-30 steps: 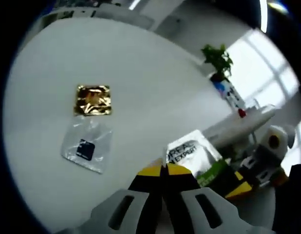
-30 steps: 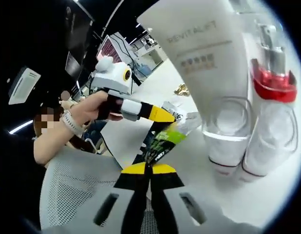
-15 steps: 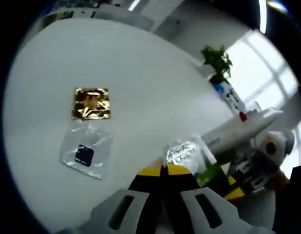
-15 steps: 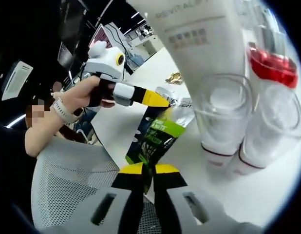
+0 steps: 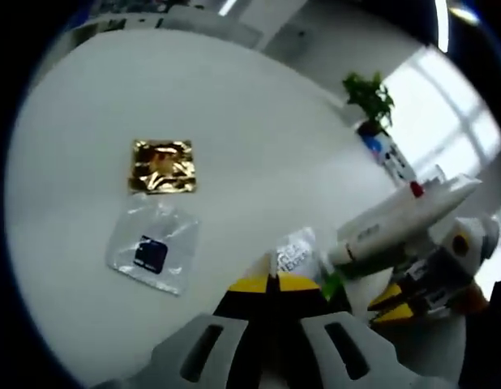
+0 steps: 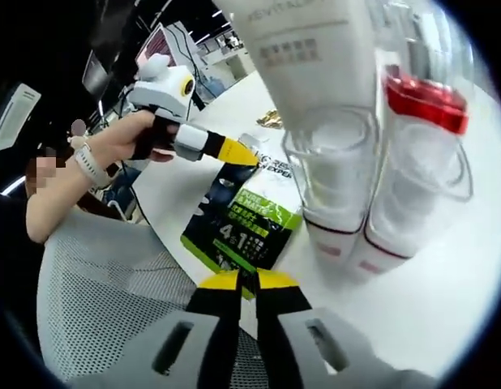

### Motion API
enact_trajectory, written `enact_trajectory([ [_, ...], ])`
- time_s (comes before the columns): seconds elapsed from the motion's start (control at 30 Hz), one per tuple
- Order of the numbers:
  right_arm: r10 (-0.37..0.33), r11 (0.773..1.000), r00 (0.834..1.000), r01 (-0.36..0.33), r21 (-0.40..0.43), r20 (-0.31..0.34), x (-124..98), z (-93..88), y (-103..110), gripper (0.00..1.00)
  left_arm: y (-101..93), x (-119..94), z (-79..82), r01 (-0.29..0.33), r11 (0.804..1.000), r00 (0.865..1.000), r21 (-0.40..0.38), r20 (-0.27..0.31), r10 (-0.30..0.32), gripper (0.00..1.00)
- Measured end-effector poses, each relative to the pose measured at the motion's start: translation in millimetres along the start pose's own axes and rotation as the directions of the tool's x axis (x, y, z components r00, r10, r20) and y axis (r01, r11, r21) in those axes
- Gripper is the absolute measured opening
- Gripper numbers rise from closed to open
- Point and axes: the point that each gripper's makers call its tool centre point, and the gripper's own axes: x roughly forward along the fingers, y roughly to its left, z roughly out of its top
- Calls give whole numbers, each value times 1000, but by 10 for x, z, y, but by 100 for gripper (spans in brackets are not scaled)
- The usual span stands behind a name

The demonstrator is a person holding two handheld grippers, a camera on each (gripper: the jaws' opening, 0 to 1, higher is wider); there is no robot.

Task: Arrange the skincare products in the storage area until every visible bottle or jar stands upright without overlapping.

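A black-and-green sachet [image 6: 246, 227] with a white top lies slanted between both grippers, low over the white table [image 6: 445, 292]. My right gripper [image 6: 249, 281] is shut, and the sachet's near edge runs in behind its tips. My left gripper [image 6: 238, 151] pinches the sachet's white top edge. In the left gripper view that top [image 5: 295, 253] rises from my shut left gripper [image 5: 272, 284], and the right gripper [image 5: 384, 304] comes in from the right. A white tube [image 6: 307, 49] stands in a clear cup [image 6: 331, 170] beside a red-collared pump bottle [image 6: 421, 97].
A gold sachet [image 5: 163, 166] and a clear sachet with a dark square [image 5: 152, 253] lie flat on the round white table [image 5: 259, 121]. A potted plant [image 5: 370, 97] stands at its far side. A person's hand [image 6: 125, 142] holds the left gripper; a mesh chair [image 6: 104, 316] stands below.
The sachet has tipped flatter toward the table. The right gripper's view has closed in on the tube and pump bottle.
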Motion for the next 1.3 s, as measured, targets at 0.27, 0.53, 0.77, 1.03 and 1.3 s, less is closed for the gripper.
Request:
enact_trajectory([
  [0.27,-14,980,999,7,-198,-35,116,46,204,5,57,18,33,-4,1000,1000,-10,6,4,0],
  [0.53,-60,943,997,40,-329,-50,226,117,248,6,83,33,56,-6,1000,1000,-7,10,6,0],
  [0.77,-123,879,989,71,-471,-81,387,141,263,15,67,24,65,-10,1000,999,-15,31,11,0],
  [1.03,-176,843,976,81,-532,-130,532,89,163,15,71,40,68,-5,1000,999,-21,38,6,0],
  [1.3,-193,810,972,80,-580,-136,526,65,150,15,-3,42,46,-2,1000,999,-2,42,2,0],
])
